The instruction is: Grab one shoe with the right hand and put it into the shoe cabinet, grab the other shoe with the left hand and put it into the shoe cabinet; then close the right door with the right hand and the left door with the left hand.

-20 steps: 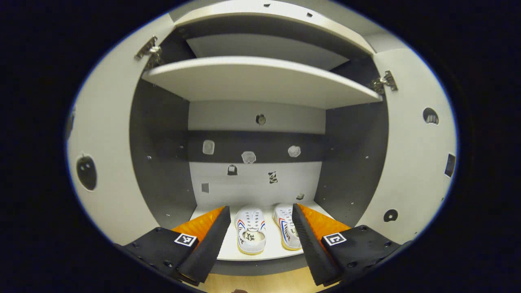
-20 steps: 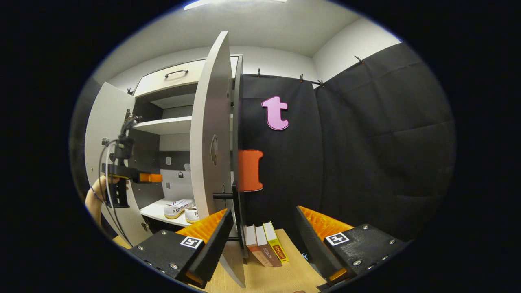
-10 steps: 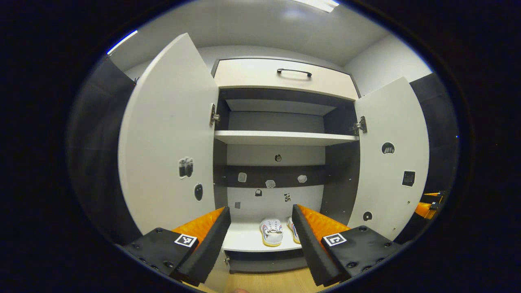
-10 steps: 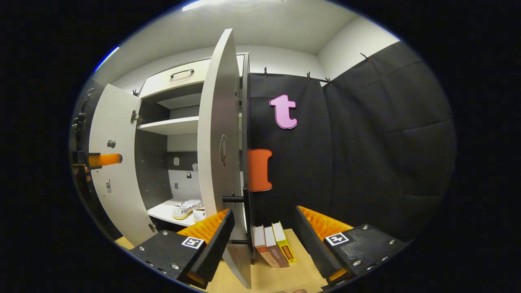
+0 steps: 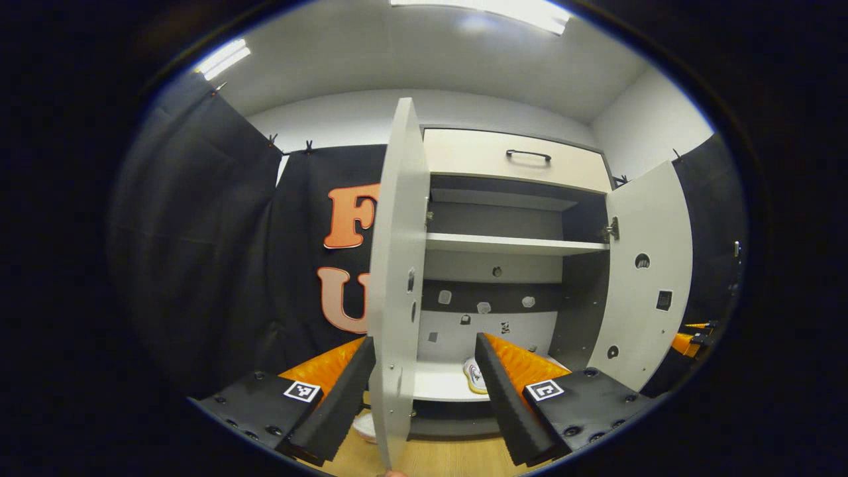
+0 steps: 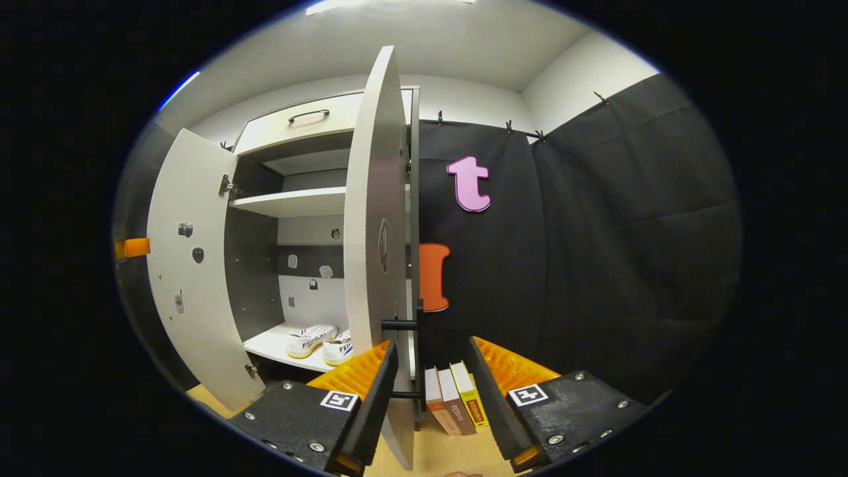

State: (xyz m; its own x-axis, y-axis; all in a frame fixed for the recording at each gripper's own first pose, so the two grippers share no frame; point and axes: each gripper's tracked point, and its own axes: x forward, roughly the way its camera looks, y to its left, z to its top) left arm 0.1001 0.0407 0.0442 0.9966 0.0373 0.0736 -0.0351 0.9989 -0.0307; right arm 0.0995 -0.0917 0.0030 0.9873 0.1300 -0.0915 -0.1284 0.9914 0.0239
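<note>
At the bottom of the left gripper view my left gripper (image 5: 424, 377) has its jaws wide and empty, the thin edge of the left door (image 5: 396, 278) standing between them. In the right gripper view my right gripper (image 6: 427, 391) is also wide and empty, astride the edge of the right door (image 6: 376, 252) with its black handle (image 6: 399, 324) just above the jaws. Beyond them, three books (image 6: 454, 401) stand on the wooden tabletop (image 6: 457, 450) against the black cloth.

Both doors stand out from the shoe cabinet (image 5: 510, 265), leaving open room in front of its shelves. Farther in, two shoes (image 6: 319, 341) sit side by side on the bottom shelf (image 6: 275, 344), lower left of centre — one shoe (image 5: 472, 376) peeks past my left jaws.

A second ago my left gripper was right inside the cabinet over the shoes; it has pulled back and swung left, to the door's edge. My right jaws have closed in around their door's edge.
</note>
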